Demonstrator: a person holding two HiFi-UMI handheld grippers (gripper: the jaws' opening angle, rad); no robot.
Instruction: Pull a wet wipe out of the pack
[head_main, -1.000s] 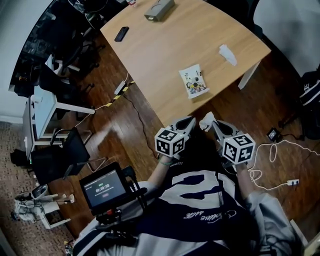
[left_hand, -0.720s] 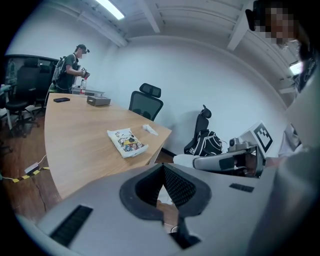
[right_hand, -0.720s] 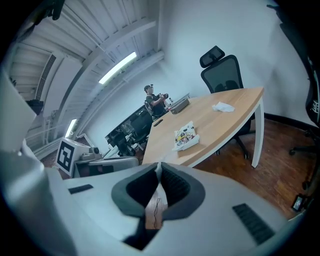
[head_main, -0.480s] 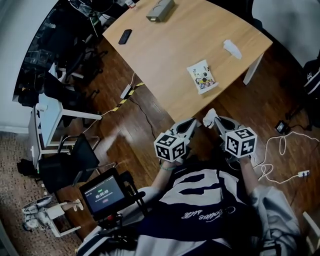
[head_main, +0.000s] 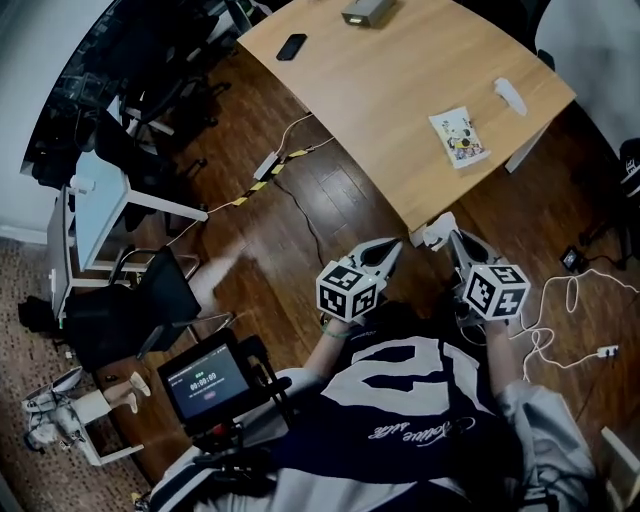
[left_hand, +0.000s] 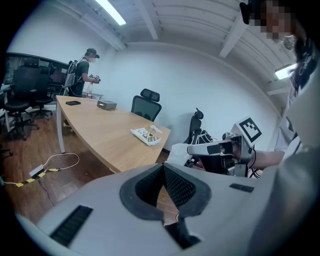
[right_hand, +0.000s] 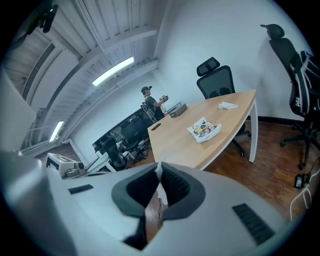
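Wet wipe (head_main: 437, 232) clamped in my right hand-held gripper (head_main: 452, 240), off the bench (head_main: 380, 100).

The jaws of my right hand-held gripper are closing on the wet wipe. It bunches white at the tips and shows as a thin white strip between the pads in the right gripper view. My left hand-held gripper (head_main: 392, 247) is just beside it on the left, jaws together with nothing between them. The pack (head_main: 459, 137) lies flat on the bench, well ahead of both tips. A second white wipe (head_main: 510, 95) lies beyond the pack, near the far bench edge.
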